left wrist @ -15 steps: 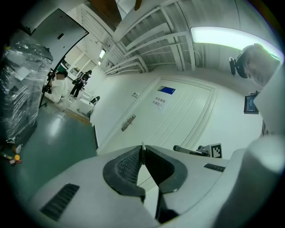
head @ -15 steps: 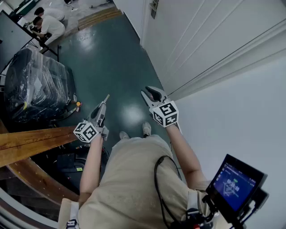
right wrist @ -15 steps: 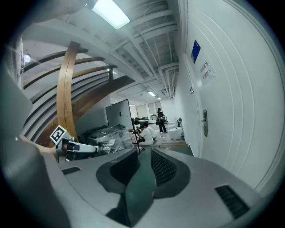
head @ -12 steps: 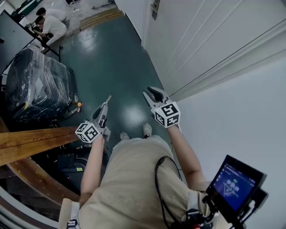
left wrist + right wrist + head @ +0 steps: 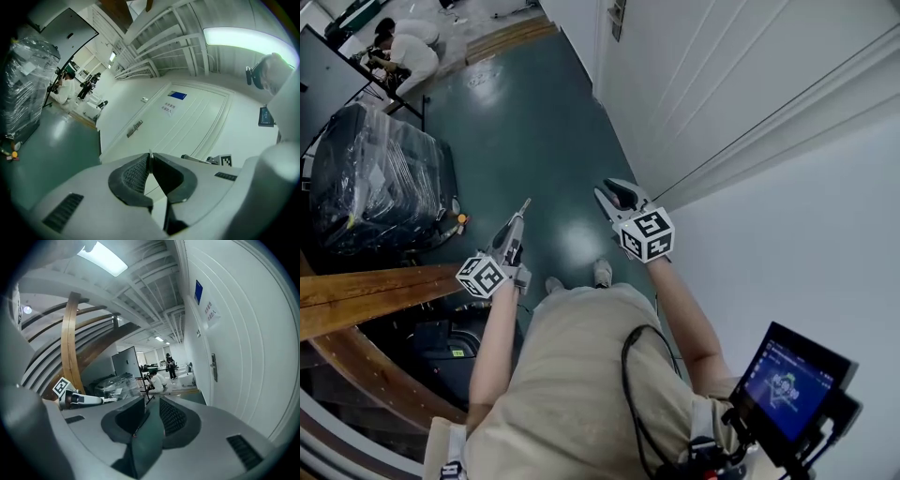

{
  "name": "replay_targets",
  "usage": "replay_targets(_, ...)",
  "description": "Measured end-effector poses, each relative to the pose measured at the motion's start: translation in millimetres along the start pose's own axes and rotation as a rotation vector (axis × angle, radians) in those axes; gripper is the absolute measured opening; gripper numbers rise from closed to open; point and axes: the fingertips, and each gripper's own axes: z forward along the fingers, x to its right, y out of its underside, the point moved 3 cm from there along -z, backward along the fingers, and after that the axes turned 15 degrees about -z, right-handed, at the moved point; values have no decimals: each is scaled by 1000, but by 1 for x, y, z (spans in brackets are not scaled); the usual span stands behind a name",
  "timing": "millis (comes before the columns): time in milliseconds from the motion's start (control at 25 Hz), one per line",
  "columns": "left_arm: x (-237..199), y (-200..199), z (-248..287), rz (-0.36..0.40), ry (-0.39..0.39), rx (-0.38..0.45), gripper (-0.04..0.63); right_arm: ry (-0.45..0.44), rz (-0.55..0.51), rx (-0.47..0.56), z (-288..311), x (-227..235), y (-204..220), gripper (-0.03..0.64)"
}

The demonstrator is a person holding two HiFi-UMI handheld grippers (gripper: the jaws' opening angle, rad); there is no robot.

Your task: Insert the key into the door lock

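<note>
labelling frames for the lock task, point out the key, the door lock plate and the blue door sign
key (image 5: 523, 205), head view, its protruding blade
door lock plate (image 5: 213, 367), right gripper view, middle of the plate
blue door sign (image 5: 177, 95), left gripper view, its centre

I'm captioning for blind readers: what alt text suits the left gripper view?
The left gripper, jaws shut on a thin metal key, points toward a white door bearing a blue sign and a door lock. A green floor and a plastic-wrapped load lie at left, with people far behind.
</note>
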Motion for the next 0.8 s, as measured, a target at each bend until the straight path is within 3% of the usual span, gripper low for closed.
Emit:
replay_targets(160,3,-5,9,-20,3,10,34,-7,-11,-5,6,5,-5,104)
replay_targets(400,33,20,69,-18,-1,23,34,-25,-5,6,-16,69,5,104)
replay_targets(800,47,33,97,3,4,17,34,-18,-13,5,-22,94,9,104)
